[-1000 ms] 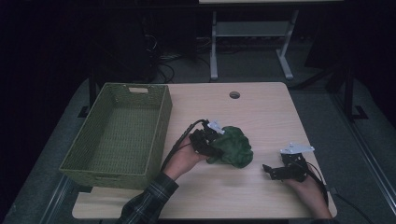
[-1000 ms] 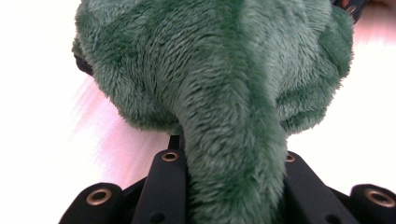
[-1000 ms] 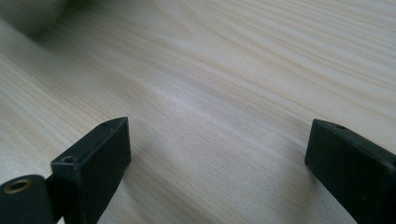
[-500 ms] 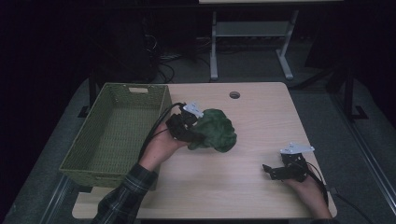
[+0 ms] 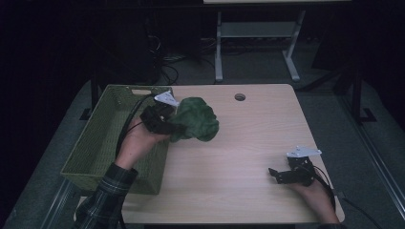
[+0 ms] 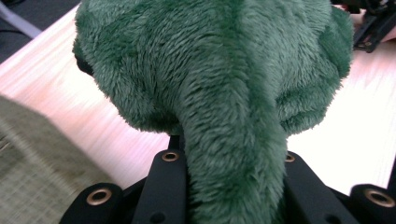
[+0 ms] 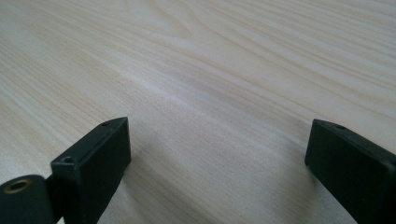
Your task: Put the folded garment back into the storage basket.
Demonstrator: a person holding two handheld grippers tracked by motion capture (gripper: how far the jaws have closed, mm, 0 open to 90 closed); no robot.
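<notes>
While toy hangs by basket rim:
L gripper (image 5: 165,119): jaws clamped on plush (image 5: 196,119)
Basket (image 5: 102,143): directly left of plush, adjacent
R gripper (image 5: 282,175): jaws apart, empty, well apart from plush

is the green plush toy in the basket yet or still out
Out. The left gripper holds the plush toy up beside the basket, over the table edge.

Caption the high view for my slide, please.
Left hand-held gripper holds a green plush beside the basket.

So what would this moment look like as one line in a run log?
left gripper: shut on green plush toy, beside green basket | right gripper: open, empty, low over table
</notes>
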